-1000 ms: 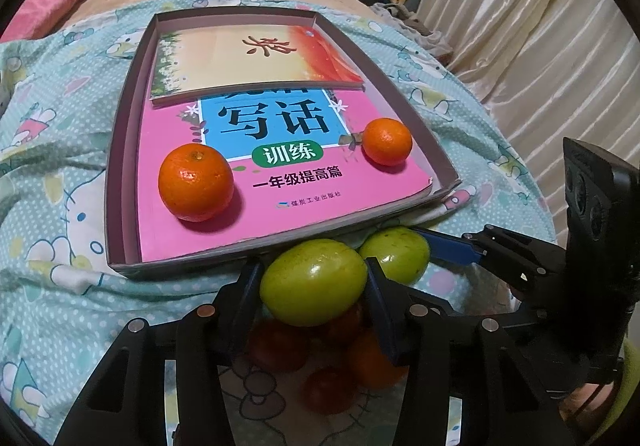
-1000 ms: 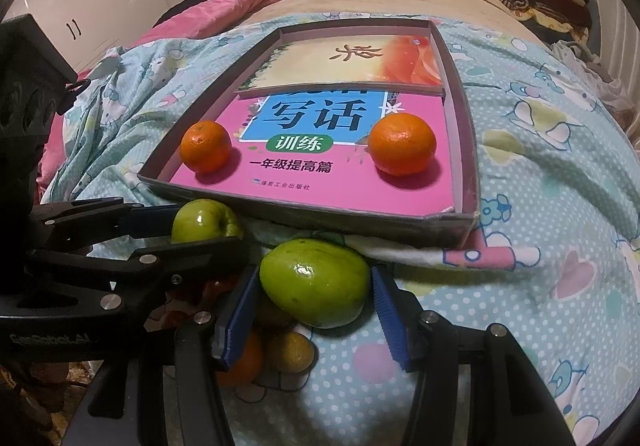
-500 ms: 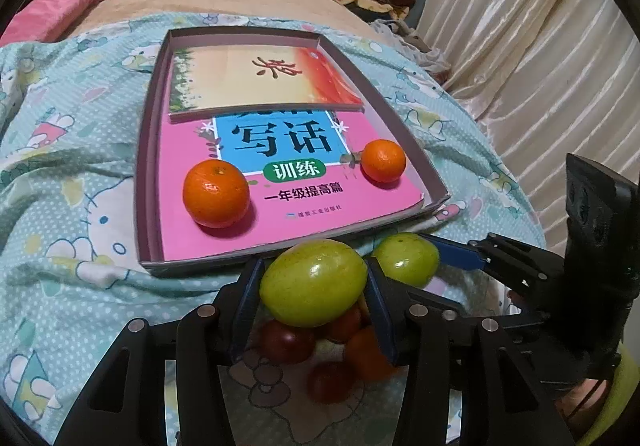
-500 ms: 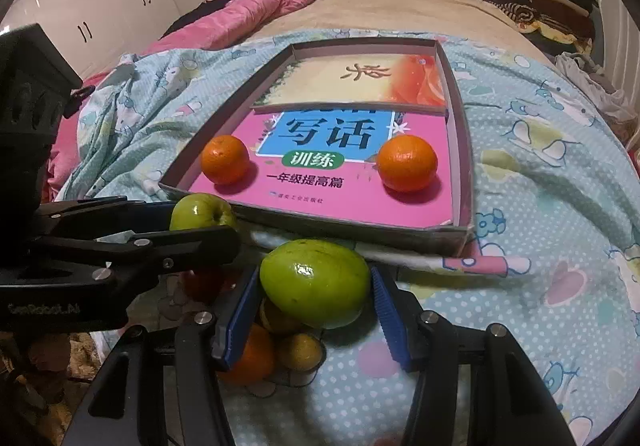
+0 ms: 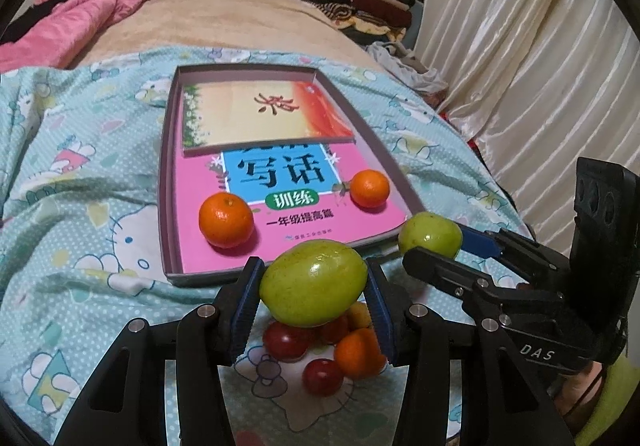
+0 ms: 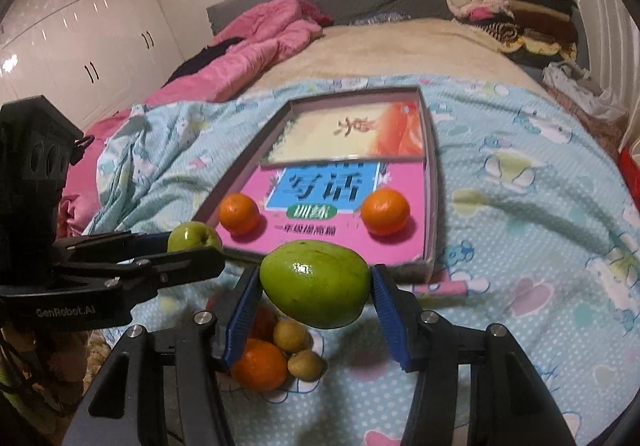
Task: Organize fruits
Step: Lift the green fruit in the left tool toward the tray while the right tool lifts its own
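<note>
Blue cartoon-print bedding (image 5: pixel 80 230) is carrying a shallow box (image 5: pixel 166 182) holding two oranges. Left tongs (image 5: pixel 314 306) are gripping a green fruit (image 5: pixel 314 282) above loose fruit (image 5: pixel 320 350); right tongs (image 6: pixel 314 304) are gripping another green fruit (image 6: pixel 316 282).

both wrist views low, tray (image 5: pixel 168 182) ahead

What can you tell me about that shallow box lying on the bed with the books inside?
The shallow box is a low-walled rectangular cardboard-looking tray, dull mauve-grey, lying open and flat on the cartoon-print blanket. Inside lie a pink workbook partly covered by a cream-and-orange book. Two oranges sit on the pink one, apart, near the box's front wall.
</note>
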{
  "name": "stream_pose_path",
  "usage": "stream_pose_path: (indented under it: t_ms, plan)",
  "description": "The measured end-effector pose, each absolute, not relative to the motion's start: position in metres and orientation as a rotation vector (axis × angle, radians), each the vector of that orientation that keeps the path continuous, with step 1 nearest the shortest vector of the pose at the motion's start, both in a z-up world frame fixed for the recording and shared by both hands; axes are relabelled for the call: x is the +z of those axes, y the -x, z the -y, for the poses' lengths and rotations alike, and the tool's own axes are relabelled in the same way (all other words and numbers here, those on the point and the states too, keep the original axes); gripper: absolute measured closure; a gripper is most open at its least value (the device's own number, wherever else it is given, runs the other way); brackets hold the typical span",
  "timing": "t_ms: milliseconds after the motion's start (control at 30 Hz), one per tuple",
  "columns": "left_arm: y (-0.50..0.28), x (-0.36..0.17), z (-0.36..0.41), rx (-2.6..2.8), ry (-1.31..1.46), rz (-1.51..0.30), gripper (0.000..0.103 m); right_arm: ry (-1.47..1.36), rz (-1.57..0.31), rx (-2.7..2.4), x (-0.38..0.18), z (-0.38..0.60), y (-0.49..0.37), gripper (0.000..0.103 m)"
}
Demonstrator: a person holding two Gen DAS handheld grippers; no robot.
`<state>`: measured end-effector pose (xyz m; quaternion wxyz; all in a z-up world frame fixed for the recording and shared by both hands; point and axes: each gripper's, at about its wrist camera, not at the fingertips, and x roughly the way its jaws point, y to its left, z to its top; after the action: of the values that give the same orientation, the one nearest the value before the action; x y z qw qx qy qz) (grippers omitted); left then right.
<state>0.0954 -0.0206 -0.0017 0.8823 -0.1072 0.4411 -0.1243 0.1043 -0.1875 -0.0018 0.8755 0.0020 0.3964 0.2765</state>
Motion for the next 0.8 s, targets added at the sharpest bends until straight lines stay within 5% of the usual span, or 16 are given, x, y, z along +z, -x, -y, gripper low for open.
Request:
stream_pose_path:
  t_ms: [800]
  plan:
    - [-0.102, 0.028, 0.039, -0.218, 0.145, -0.827, 0.051, 0.061, -0.654, 0.491, 0.028, 0.199, -0.107, 0.048]
